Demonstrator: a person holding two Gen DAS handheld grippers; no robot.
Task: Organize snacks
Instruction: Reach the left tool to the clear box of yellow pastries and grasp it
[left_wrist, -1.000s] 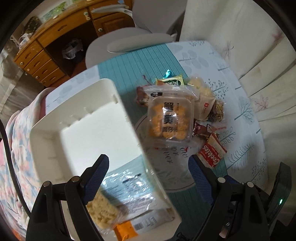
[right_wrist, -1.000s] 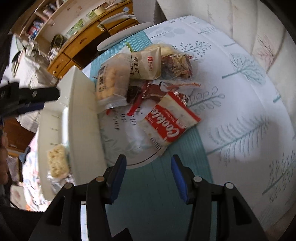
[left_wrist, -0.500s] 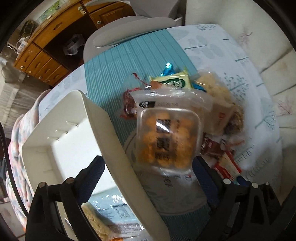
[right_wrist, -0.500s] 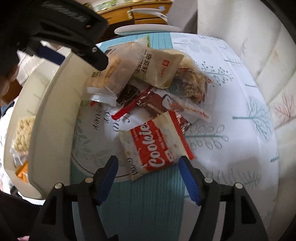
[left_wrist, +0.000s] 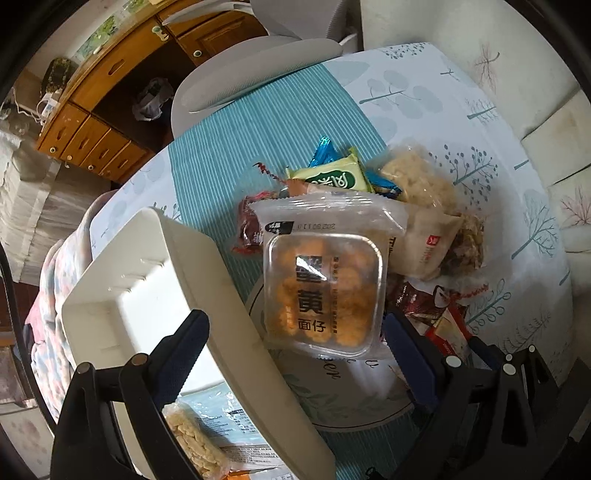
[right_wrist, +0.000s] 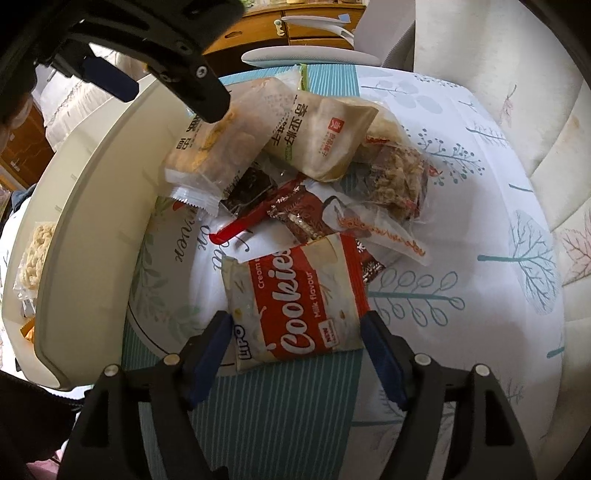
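A pile of snack packets lies on the table. In the left wrist view my open left gripper (left_wrist: 299, 354) straddles the white bin's wall (left_wrist: 229, 302) and a clear pack of orange egg-yolk snacks (left_wrist: 325, 288). The bin (right_wrist: 88, 229) holds a noodle-cake packet (left_wrist: 195, 443). In the right wrist view my open right gripper (right_wrist: 299, 350) frames the near end of a red and white Cookies packet (right_wrist: 295, 306). The left gripper (right_wrist: 155, 48) shows above the bin there, over the orange snack pack (right_wrist: 214, 147).
Beige (right_wrist: 325, 136), brown (right_wrist: 303, 218), green (left_wrist: 332, 177) and oat-bar (right_wrist: 399, 177) packets are heaped beyond. A round printed mat (right_wrist: 166, 266) and a teal runner (left_wrist: 266, 122) cover the table. A grey chair (left_wrist: 251, 88) and wooden drawers (left_wrist: 92, 144) stand behind.
My left gripper has shifted right from over the bin to the orange snack pack. My right gripper has closed in on the Cookies packet and opened wider around it.
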